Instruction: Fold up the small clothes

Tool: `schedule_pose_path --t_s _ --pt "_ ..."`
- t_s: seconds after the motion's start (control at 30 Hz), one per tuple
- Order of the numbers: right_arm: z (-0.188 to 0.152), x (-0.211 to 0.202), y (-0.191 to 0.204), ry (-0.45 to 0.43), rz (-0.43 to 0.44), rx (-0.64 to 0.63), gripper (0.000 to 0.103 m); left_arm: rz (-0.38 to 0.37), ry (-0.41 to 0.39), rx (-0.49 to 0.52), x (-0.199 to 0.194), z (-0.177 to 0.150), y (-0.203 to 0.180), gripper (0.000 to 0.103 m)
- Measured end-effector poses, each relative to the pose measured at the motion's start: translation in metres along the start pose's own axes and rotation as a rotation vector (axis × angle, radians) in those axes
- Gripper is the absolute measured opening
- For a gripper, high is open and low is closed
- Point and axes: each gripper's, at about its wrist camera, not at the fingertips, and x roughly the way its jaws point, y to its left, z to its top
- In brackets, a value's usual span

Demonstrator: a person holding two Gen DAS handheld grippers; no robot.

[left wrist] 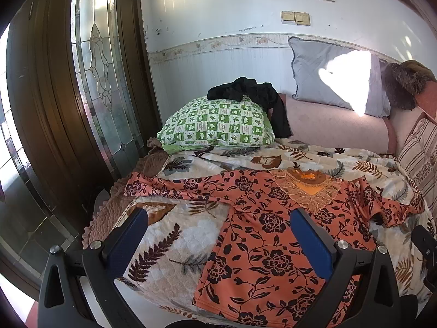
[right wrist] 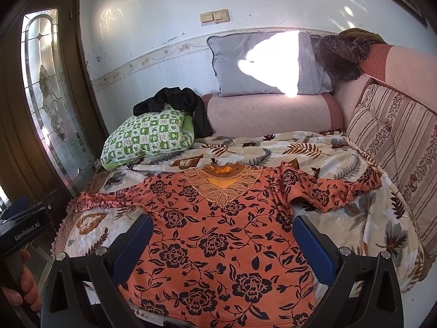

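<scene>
Fingers of both tools stand wide apart and hold nothing: the left gripper (left wrist: 218,235) hangs over the near left hem of the orange floral blouse (left wrist: 273,240), the right gripper (right wrist: 222,242) over its lower body. The blouse lies face up and spread on the leaf-print quilt (left wrist: 174,235), its hem at the near edge of the bed, so a careless pull toward the person may drag it off. The fabric looks thin and slippery; a pinch that goes too deep could catch the quilt as well and lift both. Farther on, the left sleeve (left wrist: 164,186) lies stretched out, while the right sleeve (right wrist: 327,191) is bunched and creased, and folding it unsmoothed would likely trap wrinkles. Beyond, the green checked pillow (right wrist: 150,136) carries a black garment (right wrist: 177,101), well apart from the blouse.
</scene>
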Motion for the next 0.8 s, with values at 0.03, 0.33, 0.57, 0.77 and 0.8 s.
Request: schedule_pose_path --t_s 0.03,0.33,0.57,0.77,0.8 --pt "0.0 0.002 0.0 0.004 0.0 -0.001 0.103 0.002 0.003 0.001 0.001 0.0 0.0 0.103" --pt "0.003 0.015 -0.005 0.019 -0.006 0.008 0.103 -0.001 0.012 0.005 0.009 -0.001 -0.001 0.103" --pt "0.007 0.033 -0.019 0.041 -0.017 0.036 0.103 -0.001 0.038 0.024 0.03 0.004 -0.012 0.103" --pt "0.015 0.066 -0.085 0.055 -0.007 0.121 0.103 -0.179 0.214 -0.01 0.098 0.003 -0.036 0.103" --pt "0.016 0.073 -0.109 0.048 0.002 0.165 0.103 -0.229 0.269 -0.026 0.12 -0.002 -0.044 0.103"
